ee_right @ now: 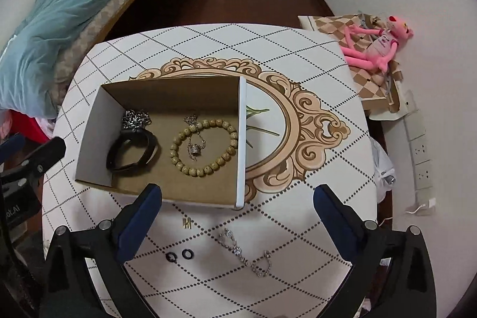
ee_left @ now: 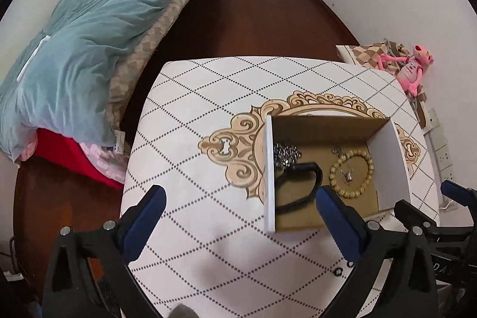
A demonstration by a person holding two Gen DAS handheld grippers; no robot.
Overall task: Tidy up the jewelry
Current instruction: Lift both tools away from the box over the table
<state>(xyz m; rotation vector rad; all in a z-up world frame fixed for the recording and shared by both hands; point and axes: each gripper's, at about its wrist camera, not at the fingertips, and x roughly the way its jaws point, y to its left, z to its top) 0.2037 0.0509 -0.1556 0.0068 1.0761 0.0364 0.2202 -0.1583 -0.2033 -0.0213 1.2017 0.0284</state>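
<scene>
Table (ee_right: 208, 49): silver chain (ee_right: 244, 254) lies diagonally, near-left to far-right reversed.

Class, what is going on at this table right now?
A person is sorting jewelry into a box. A bead bracelet, black band and chains already lie inside. A silver chain, two black rings and a small clasp lie outside. Both the left gripper and right gripper are open, holding nothing.

Parts I can't make out from here

In the left wrist view the blue finger (ee_left: 334, 207) covers part of the black band (ee_left: 298, 187), and the box wall (ee_left: 269, 169) hides some of the silver chain (ee_left: 286, 154). The tiny gold piece (ee_right: 187, 222) on the table (ee_right: 298, 228) is too small to identify. The plush toy (ee_right: 375, 46) is blurred.
</scene>
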